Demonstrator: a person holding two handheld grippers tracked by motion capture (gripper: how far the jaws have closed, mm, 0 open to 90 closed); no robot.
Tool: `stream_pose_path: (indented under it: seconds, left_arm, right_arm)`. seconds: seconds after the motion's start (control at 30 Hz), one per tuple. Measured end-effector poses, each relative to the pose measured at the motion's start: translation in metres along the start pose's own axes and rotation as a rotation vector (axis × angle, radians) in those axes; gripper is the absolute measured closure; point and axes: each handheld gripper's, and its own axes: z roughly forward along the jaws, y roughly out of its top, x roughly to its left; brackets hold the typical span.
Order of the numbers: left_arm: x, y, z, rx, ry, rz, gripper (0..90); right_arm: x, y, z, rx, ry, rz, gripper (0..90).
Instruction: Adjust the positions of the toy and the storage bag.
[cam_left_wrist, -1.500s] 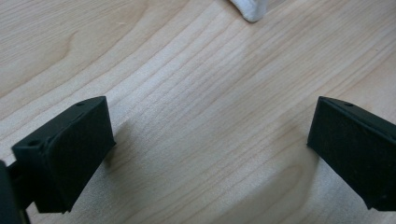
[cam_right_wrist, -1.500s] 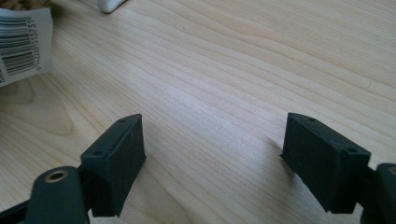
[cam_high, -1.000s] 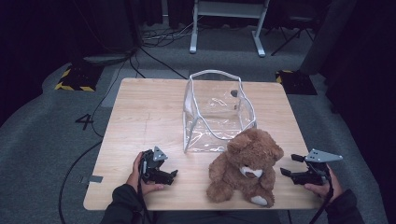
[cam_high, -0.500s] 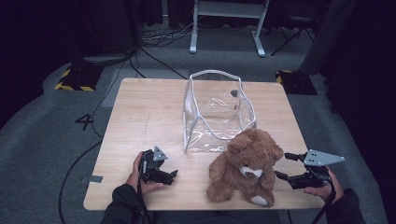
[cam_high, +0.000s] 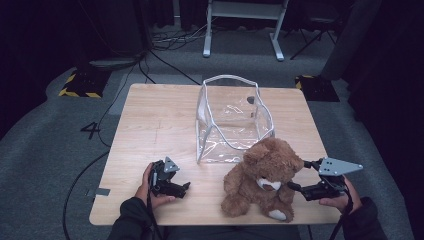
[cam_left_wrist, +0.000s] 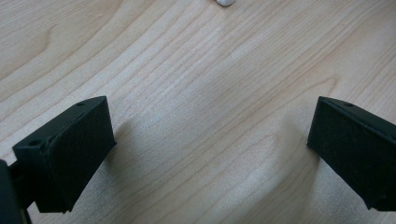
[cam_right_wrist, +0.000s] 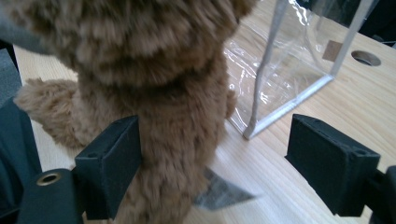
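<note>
Right hand-held gripper (cam_high: 296, 175) is wide open & sits right by the brown teddy bear (cam_high: 264, 177), at the bear's side. From the right gripper view, one black jaw is touching the fur or nearly so, the other jaw is out in the air w/ a gap next to it. So it's not grabbing yet, just getting round the bear (cam_right_wrist: 154, 93). A little grey tag (cam_right_wrist: 222, 191) sticks out from under the bear.

Left hand-held gripper (cam_high: 175, 186) is open too, holding nothing. It rests low on the bench (cam_high: 150, 125), on the near left part. Left gripper view has both jaws far apart w/ plain wood (cam_left_wrist: 201, 116) between them.

Teddy sits up near the front edge of the bench, a bit to the right. Just behind it is a clear plastic bag (cam_high: 232, 120) w/ its top open. Bear's head is touching or nearly touching the bag's front corner.

My guess: the job is to put the bear in the bag, & the step now is reaching in to grab the bear. Next, I think the right one has to slide in more so the soft body is in the middle, then squeeze. Bear is fat & squishy, so a deep hold would be best. Left one could maybe help hold the bag open
</note>
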Motion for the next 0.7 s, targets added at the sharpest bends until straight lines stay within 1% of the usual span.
stream_pose_path:
  seconds: [0.07,0.1,0.13,0.3,0.37,0.5,0.63,0.7]
  left_arm:
    - [0.0,0.0,0.0,0.0,-0.001,0.0,0.5]
    - [0.0,0.0,0.0,0.0,-0.001,-0.001,0.5]
    - [0.0,0.0,0.0,0.0,-0.001,0.0,0.5]
    - [0.0,0.0,0.0,0.001,0.0,0.0,0.5]
    - [0.0,0.0,0.0,0.0,0.0,0.0,0.5]
    - [0.0,0.0,0.0,0.0,0.0,0.0,0.5]
    - [0.0,0.0,0.0,0.0,0.0,0.0,0.5]
    - [0.0,0.0,0.0,0.0,0.0,0.0,0.5]
  right_arm:
    - [0.002,0.003,0.004,0.001,0.014,-0.004,17.9]
    - [0.003,0.006,0.008,0.0,0.028,-0.01,17.9]
    - [0.003,0.006,0.008,0.0,0.028,-0.01,17.9]
    - [0.008,0.011,0.019,0.011,0.065,-0.018,17.6]
    - [0.009,0.012,0.021,0.014,0.067,-0.021,17.5]
    - [0.011,0.015,0.03,0.021,0.085,-0.025,17.1]
    - [0.013,0.017,0.036,0.032,0.076,-0.028,16.7]
    - [0.015,0.019,0.041,0.032,0.084,-0.03,16.2]
